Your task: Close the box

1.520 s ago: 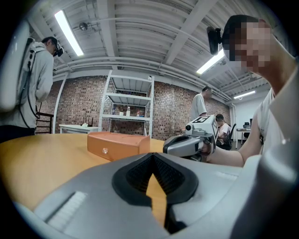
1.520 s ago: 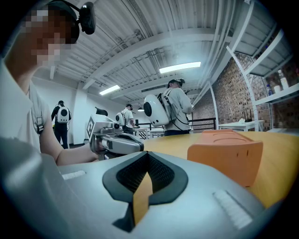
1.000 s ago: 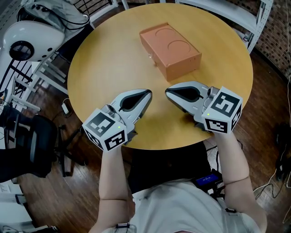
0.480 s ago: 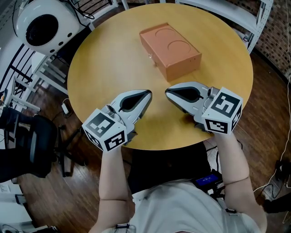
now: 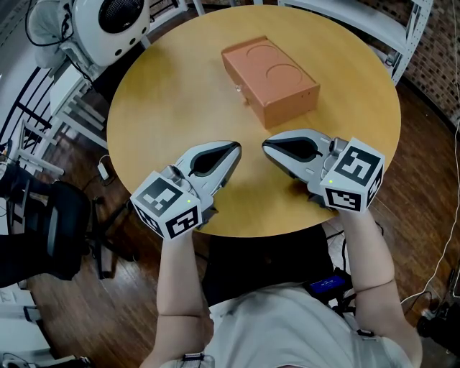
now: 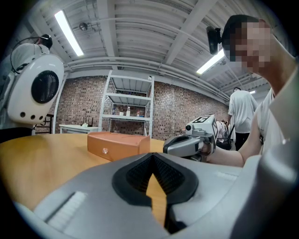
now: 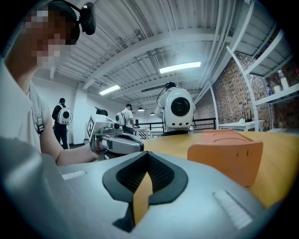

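Two hand-held grippers rest at the counter's [image 5: 165, 93] near edge, tips turned toward each other. The left hand-held gripper [image 5: 233, 149] and the right hand-held gripper [image 5: 267, 147] are both clenched on nothing. Each carries a marker cube [image 5: 167, 205]. One orange box [image 5: 269, 80] sits toward the counter's far side, lid down, with two circles pressed into its top. A white machine [image 5: 115, 21] stands beyond the counter's far left edge, and a black chair [image 5: 43, 230] left of the counter.

The right gripper [image 7: 147, 156] has its jaws together, nothing between them. On the surface [image 7: 173, 142] beyond, the orange box [image 7: 226, 151] sits right, lid down; the left gripper [image 7: 117, 144] rests left.
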A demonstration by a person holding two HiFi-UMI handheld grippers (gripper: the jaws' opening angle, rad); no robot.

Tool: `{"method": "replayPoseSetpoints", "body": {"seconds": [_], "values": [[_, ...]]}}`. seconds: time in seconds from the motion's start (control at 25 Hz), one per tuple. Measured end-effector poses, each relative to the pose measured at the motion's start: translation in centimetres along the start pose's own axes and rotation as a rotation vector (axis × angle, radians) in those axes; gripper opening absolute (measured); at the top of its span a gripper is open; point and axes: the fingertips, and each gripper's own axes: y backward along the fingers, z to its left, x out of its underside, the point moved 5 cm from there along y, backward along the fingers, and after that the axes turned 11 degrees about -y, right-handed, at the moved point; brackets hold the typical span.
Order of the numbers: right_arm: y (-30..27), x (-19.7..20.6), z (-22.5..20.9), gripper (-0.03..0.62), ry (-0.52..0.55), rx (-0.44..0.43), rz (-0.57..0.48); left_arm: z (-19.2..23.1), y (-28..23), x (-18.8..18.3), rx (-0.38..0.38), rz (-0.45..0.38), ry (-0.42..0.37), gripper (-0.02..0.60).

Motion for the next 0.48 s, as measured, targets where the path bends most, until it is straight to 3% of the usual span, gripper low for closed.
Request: {"method": "replayPoseSetpoints", "body": {"seconds": [0.48], "values": [[0.02,-0.09,0.04,0.002,0.0,0.0,0.0,0.0,0.03,-0.1,-0.001,-0.001,0.002,0.0]]}}
